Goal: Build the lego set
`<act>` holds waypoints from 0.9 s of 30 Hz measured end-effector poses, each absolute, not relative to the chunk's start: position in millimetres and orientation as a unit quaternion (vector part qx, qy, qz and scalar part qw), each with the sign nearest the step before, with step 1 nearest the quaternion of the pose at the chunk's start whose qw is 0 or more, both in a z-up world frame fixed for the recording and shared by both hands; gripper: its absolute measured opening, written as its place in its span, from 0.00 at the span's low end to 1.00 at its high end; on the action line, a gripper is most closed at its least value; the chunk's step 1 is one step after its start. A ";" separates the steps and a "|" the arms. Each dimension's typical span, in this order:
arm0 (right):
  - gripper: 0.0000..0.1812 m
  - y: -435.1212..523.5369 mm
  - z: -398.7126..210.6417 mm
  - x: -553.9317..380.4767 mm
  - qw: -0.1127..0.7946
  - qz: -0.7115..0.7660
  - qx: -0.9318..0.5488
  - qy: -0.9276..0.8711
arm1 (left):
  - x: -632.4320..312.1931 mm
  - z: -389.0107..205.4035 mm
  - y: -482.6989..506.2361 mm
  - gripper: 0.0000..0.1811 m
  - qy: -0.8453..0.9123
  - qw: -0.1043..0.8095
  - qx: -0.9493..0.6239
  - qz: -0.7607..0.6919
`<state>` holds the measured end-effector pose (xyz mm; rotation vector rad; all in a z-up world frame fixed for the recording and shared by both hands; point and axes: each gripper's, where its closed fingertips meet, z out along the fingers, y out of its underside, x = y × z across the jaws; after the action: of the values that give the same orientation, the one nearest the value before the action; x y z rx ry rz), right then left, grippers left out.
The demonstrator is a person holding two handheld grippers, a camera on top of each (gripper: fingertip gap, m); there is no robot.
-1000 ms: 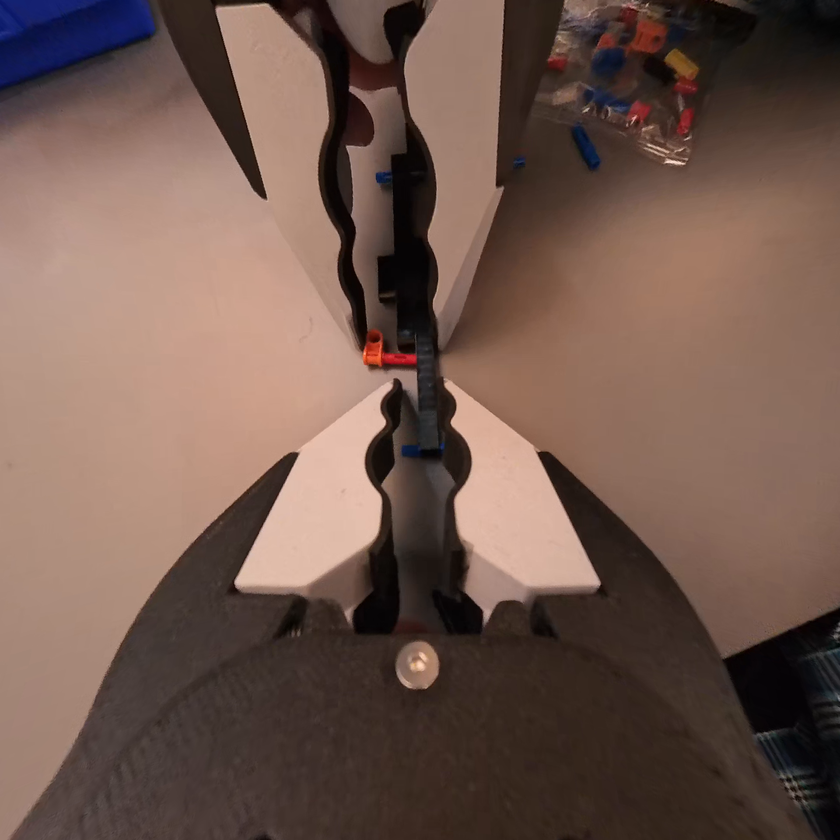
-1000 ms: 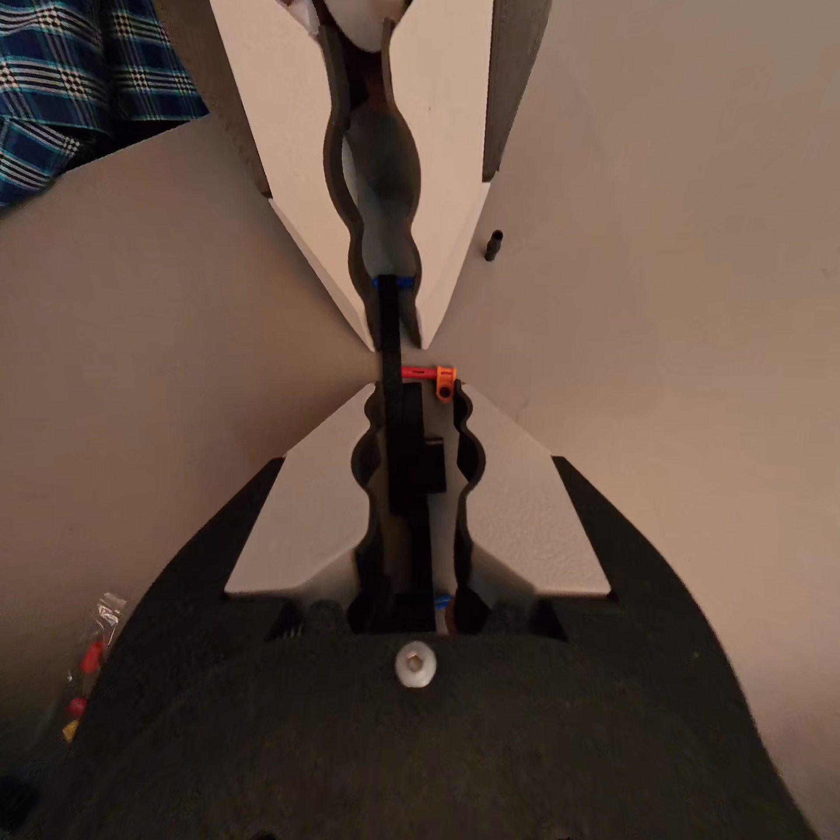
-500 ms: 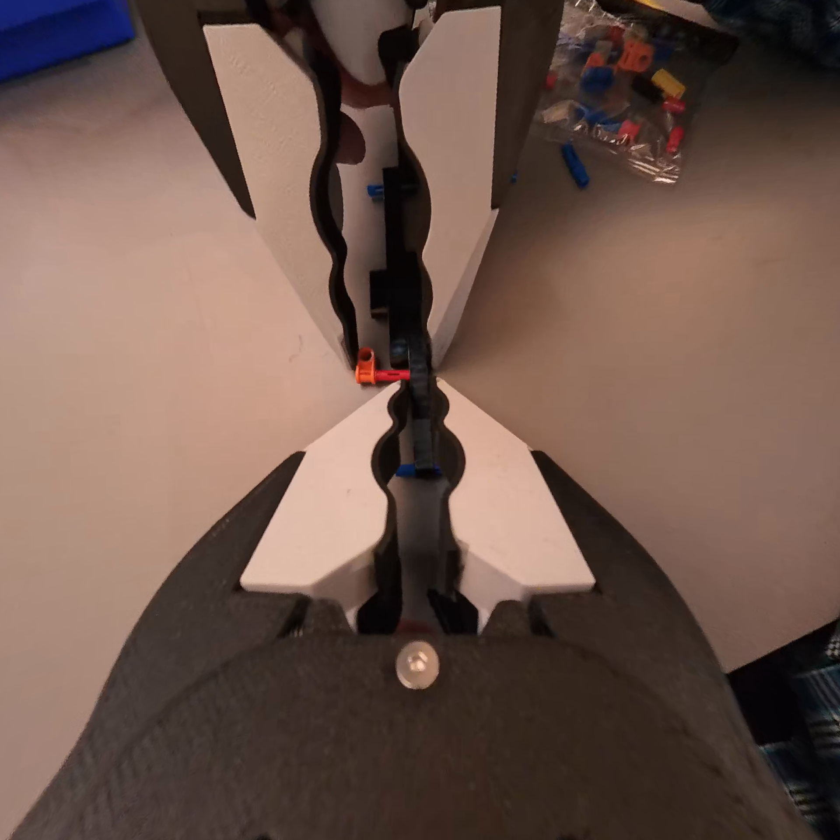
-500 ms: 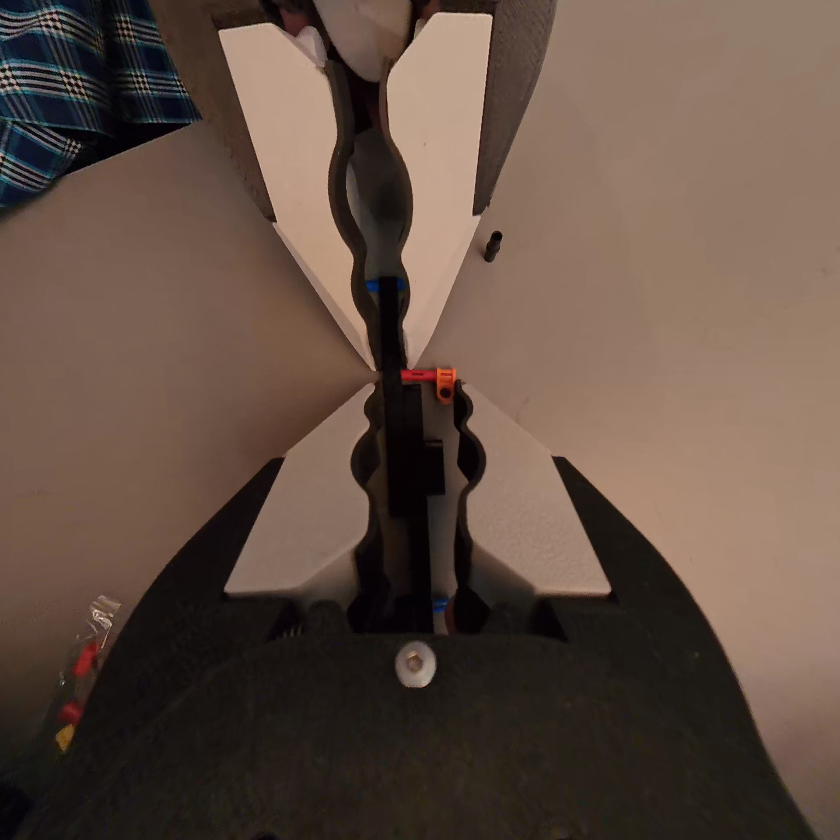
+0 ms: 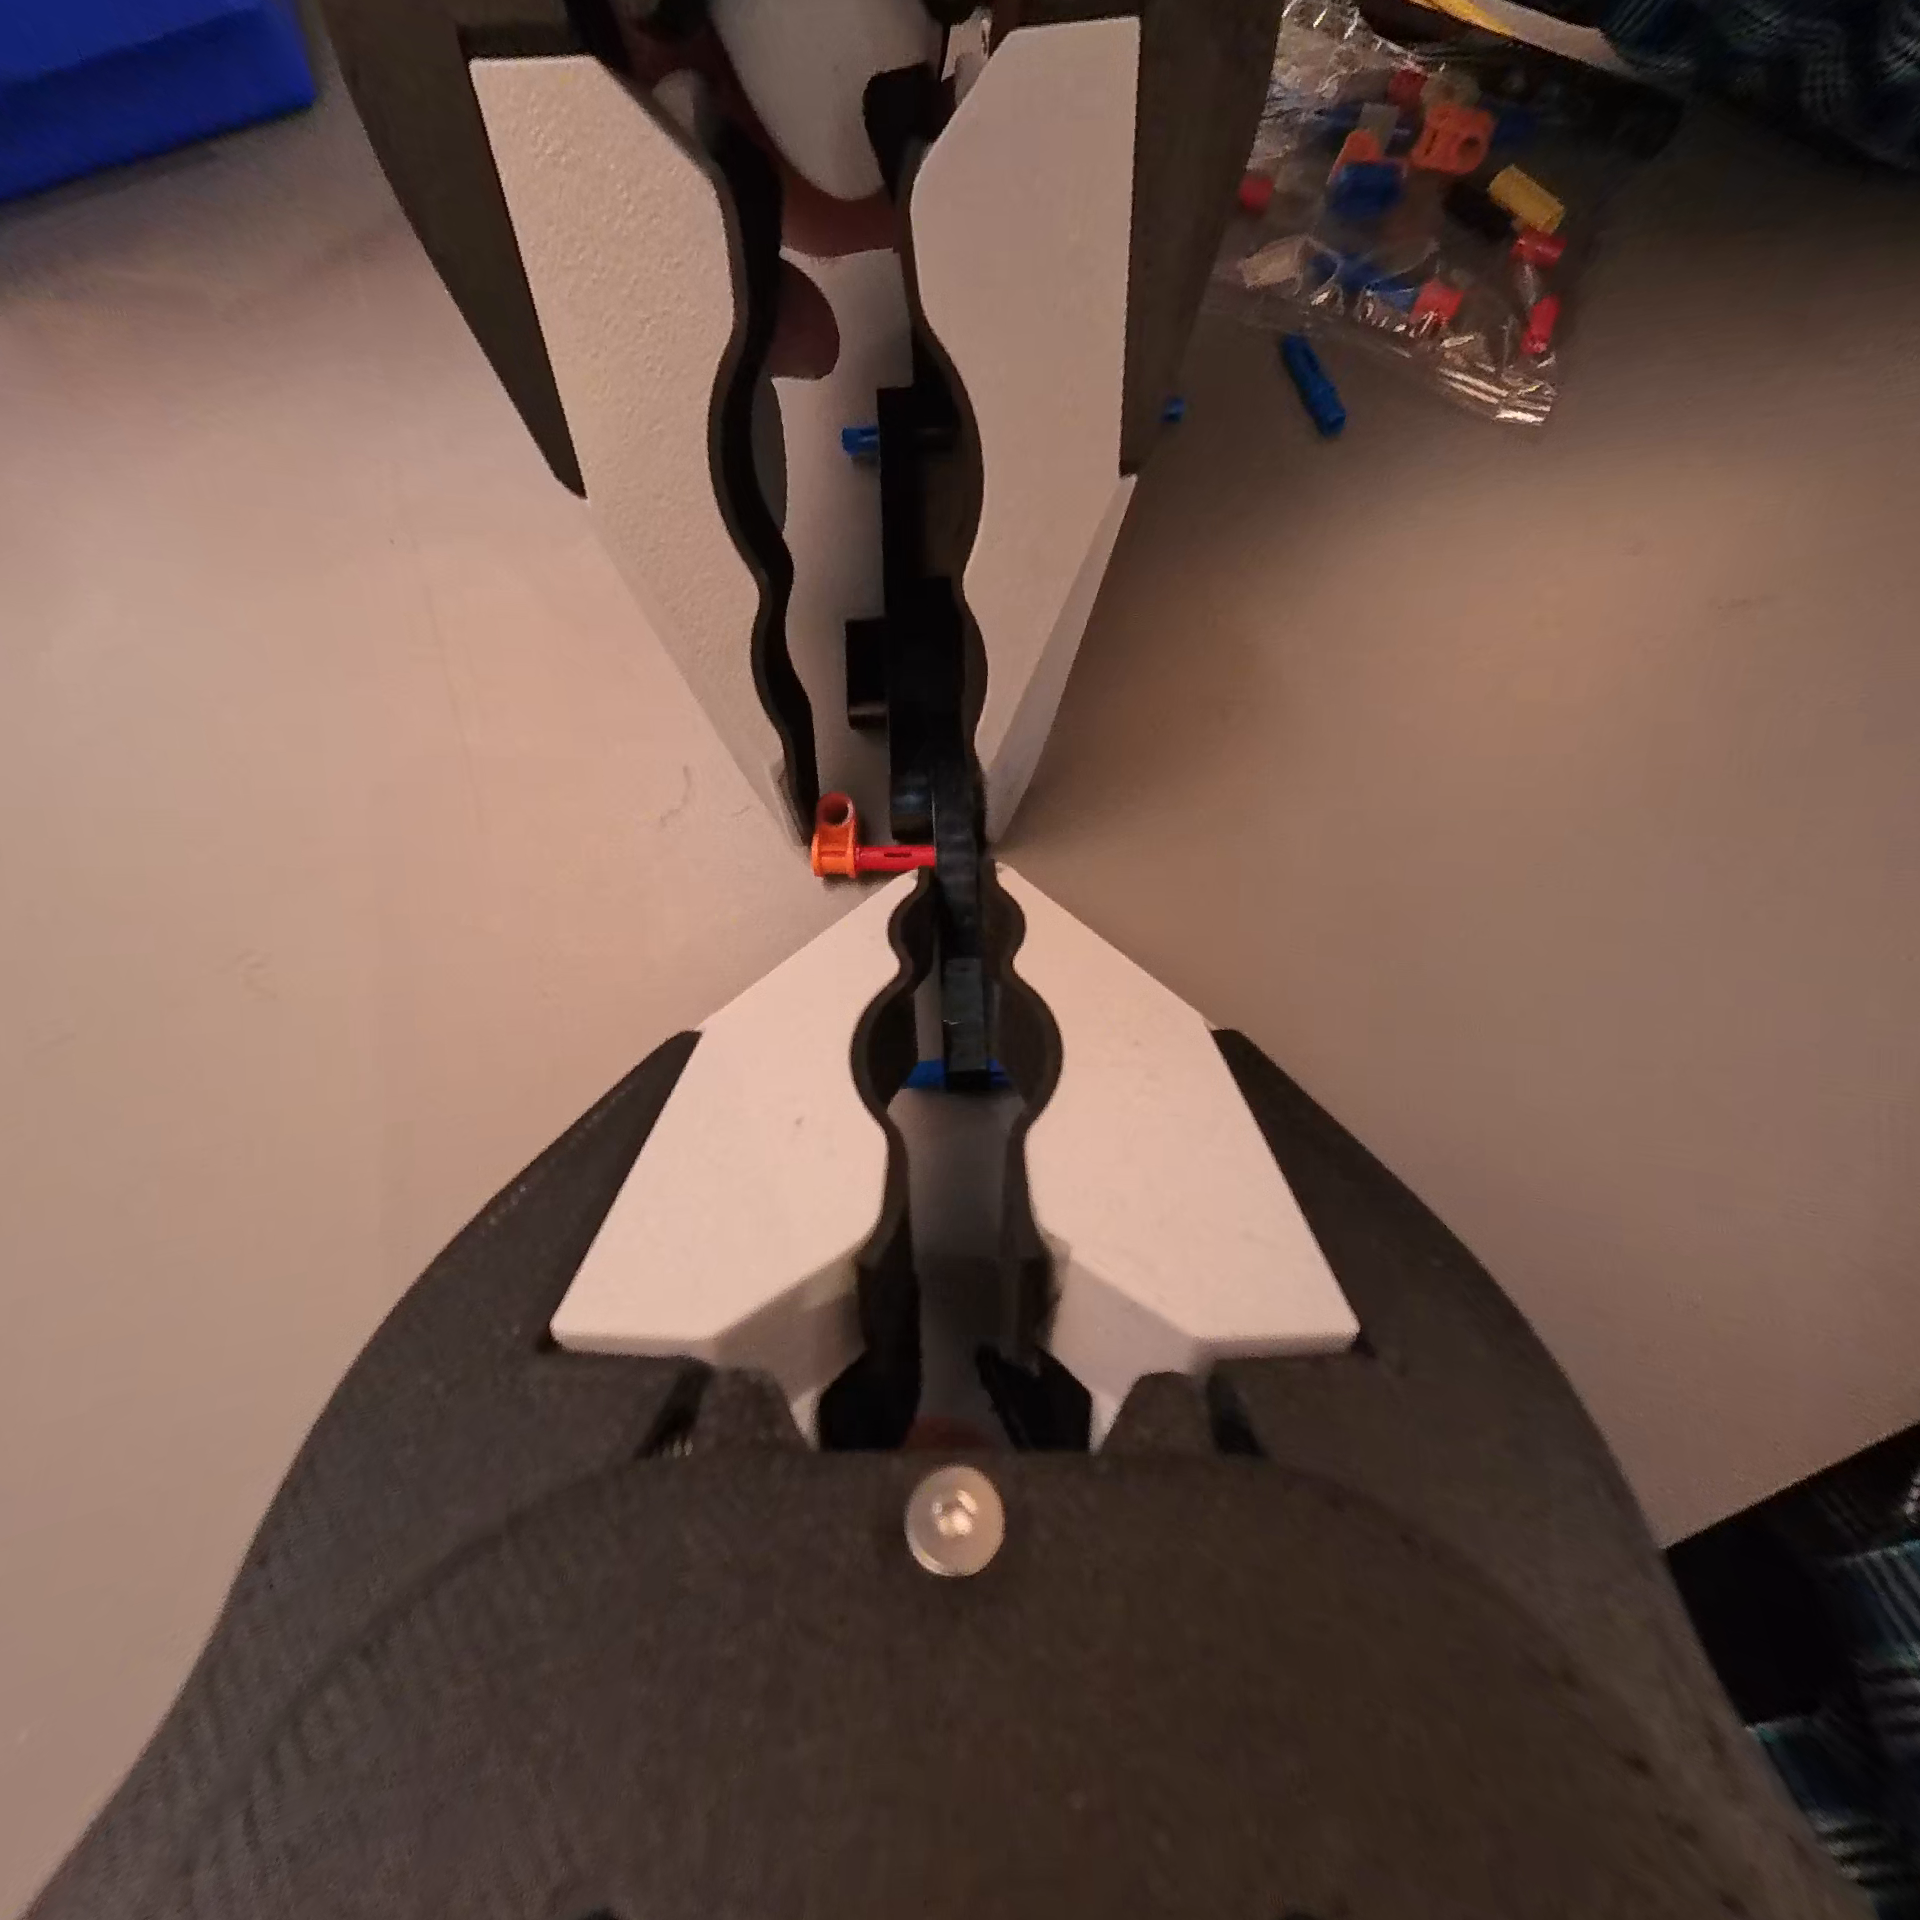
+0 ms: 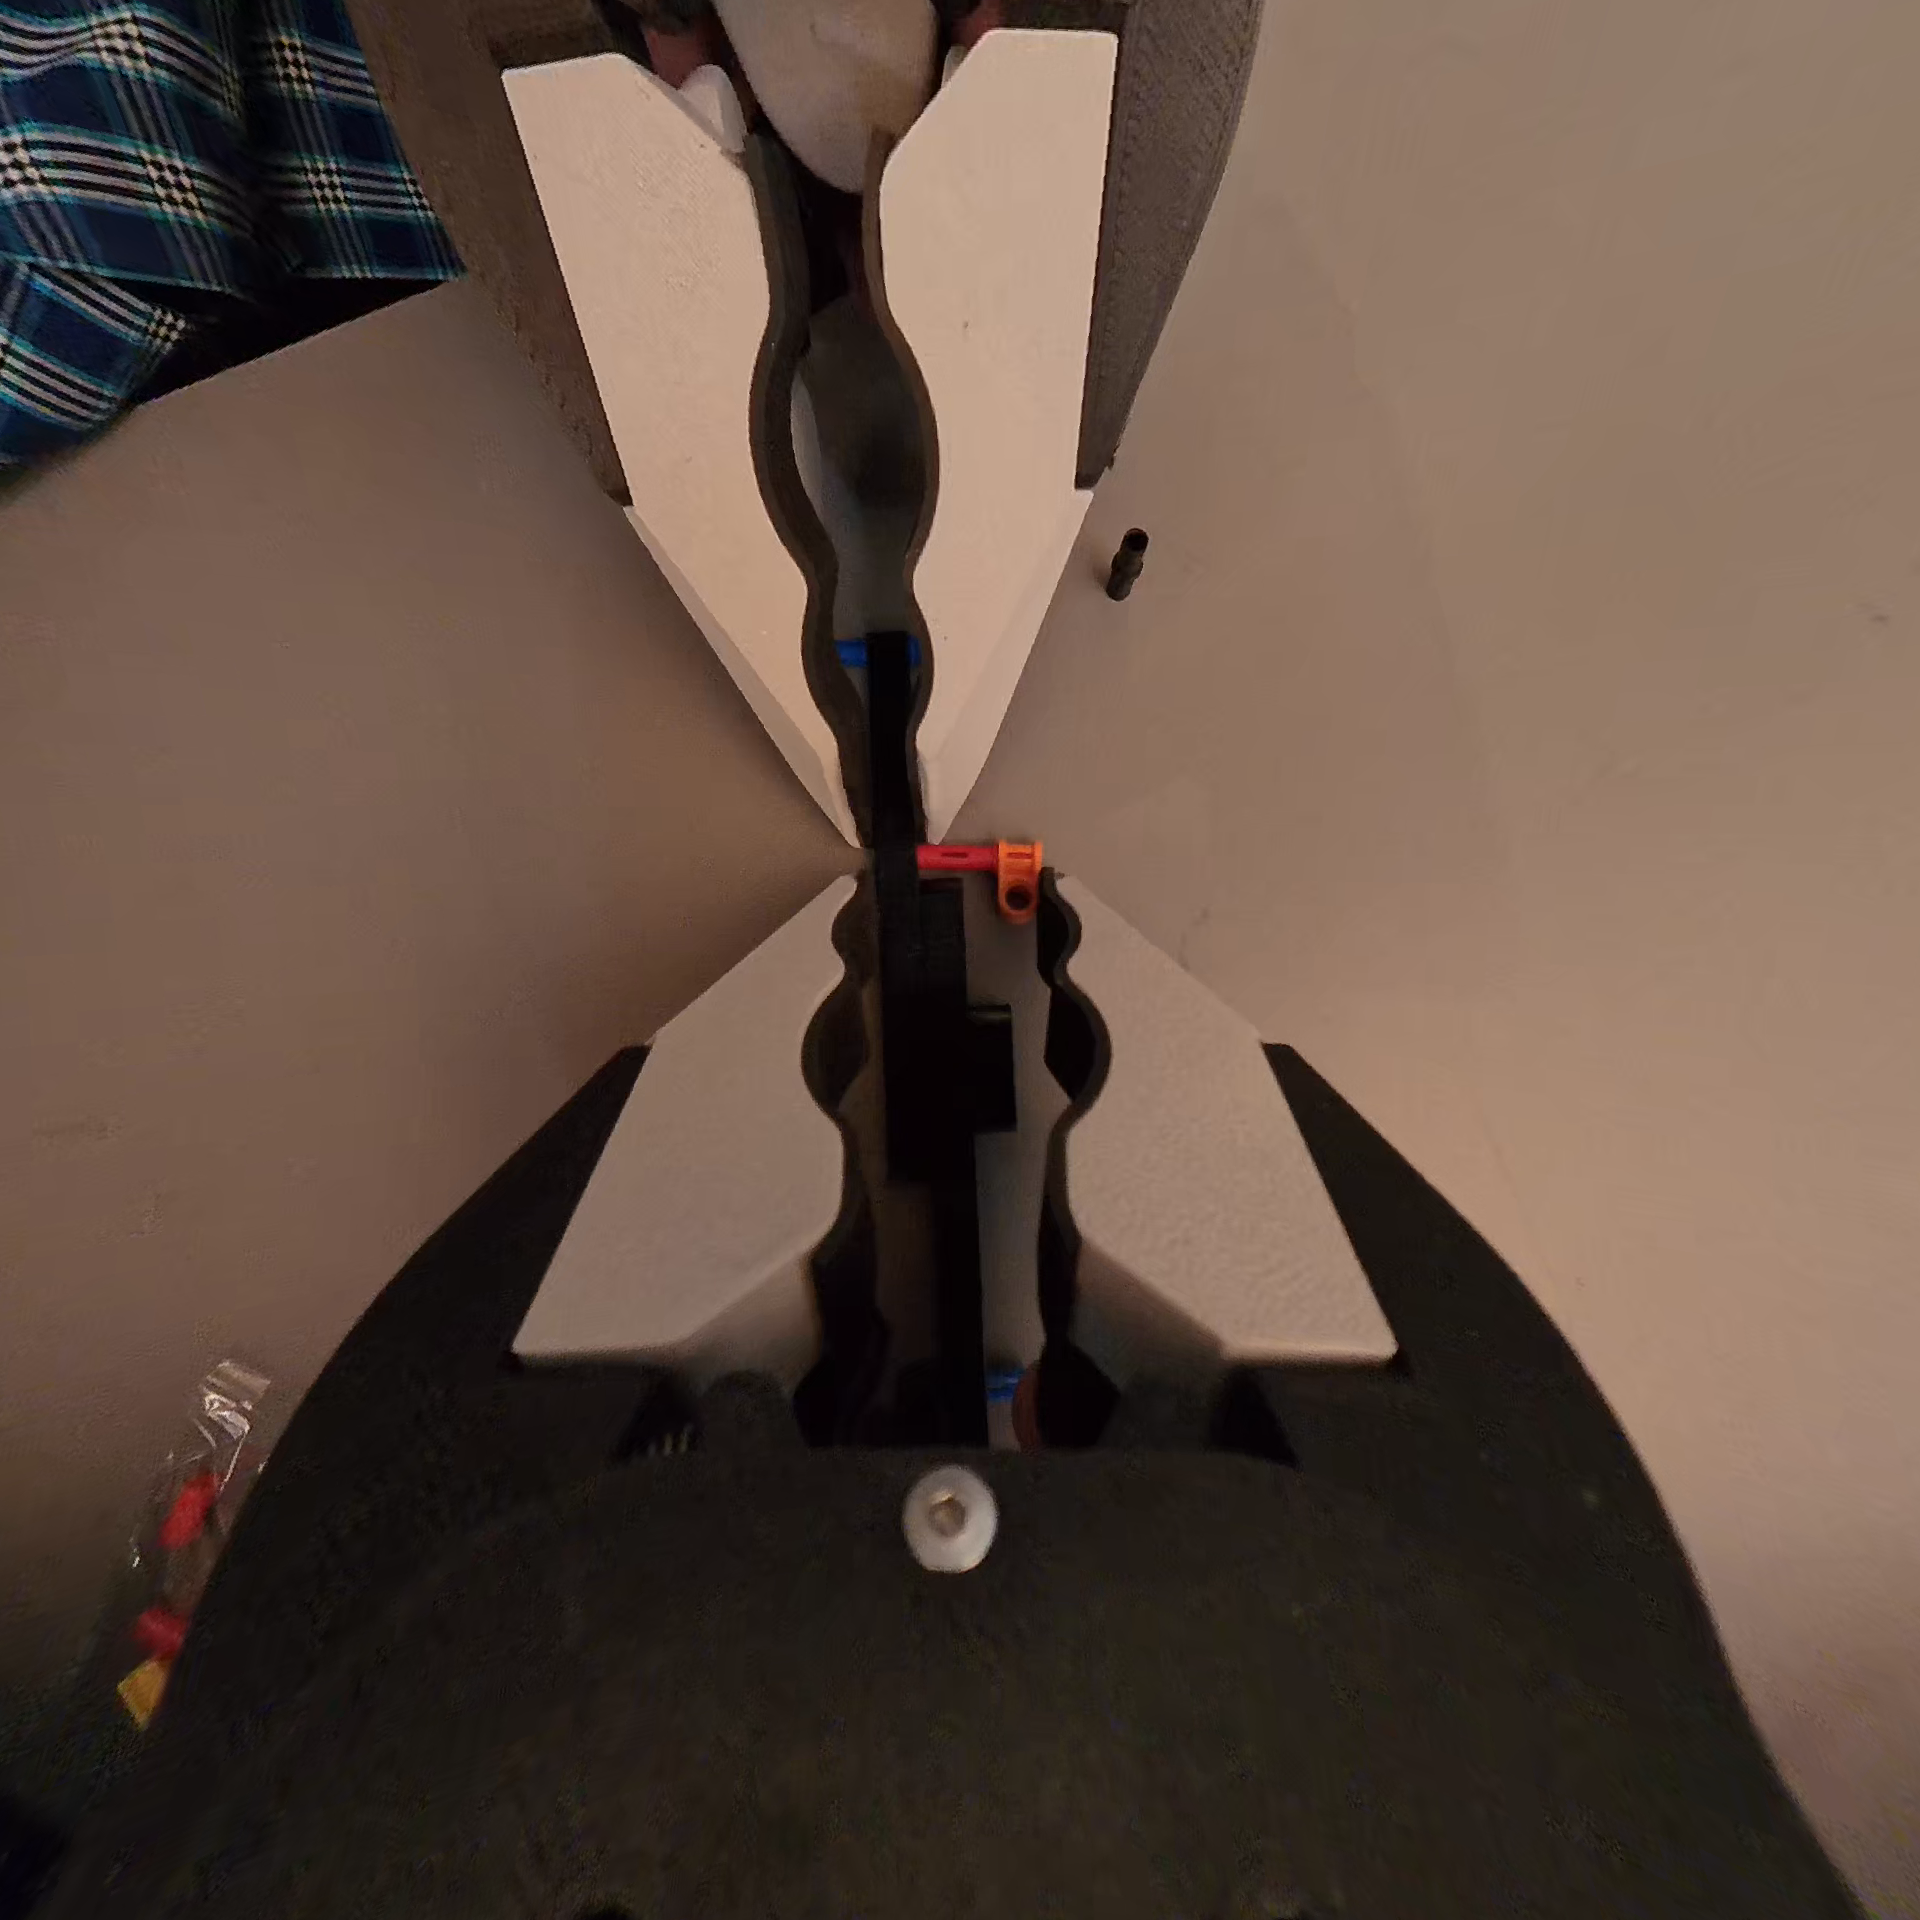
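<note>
Left wrist view, item one: your left gripper (image 5: 961,894), white fingers with wavy black pads, nearly closed on the near end of a long black lego beam assembly (image 5: 961,935) with a blue pin across that end. Frame centre.

Item two: your right gripper (image 5: 899,821), entering from the top of the frame, tip to tip with the left. Its jaws stand a little wider, and the far, thicker part of the black assembly runs down between them against one pad; whether both pads press on it you cannot tell from either view.

Item three: small orange connector on a red axle (image 5: 868,854), sticking sideways out of the beam in the narrow gap between the two sets of fingertips.

Right wrist view: same assembly (image 6: 925,1039) in the lower centre, red axle and orange connector (image 6: 987,862) just right of centre, left gripper (image 6: 894,821) opposite.

Loose stock: clear plastic bag of coloured lego pieces (image 5: 1392,218), upper right of the left view; blue pin (image 5: 1311,382) beside it; short black pin (image 6: 1125,564), upper right of the right view. All on the beige tabletop (image 5: 312,727).

Step in hand, by judgement: both grippers steady or press the beam sections together. Your next move calls for a straight, even push along the beam, sparing the side axle.
</note>
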<state>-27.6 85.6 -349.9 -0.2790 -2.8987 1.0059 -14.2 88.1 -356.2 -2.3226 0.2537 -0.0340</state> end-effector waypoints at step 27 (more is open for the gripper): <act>0.15 89.0 -351.7 -26.7 0.030 0.327 -0.092 -0.940 | -14.6 -356.7 87.7 0.03 0.100 0.392 -0.914 -0.012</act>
<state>-26.7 89.0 -351.7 -0.2847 -2.8976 1.0088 -14.6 87.7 -356.7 -2.3211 0.2539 -0.0300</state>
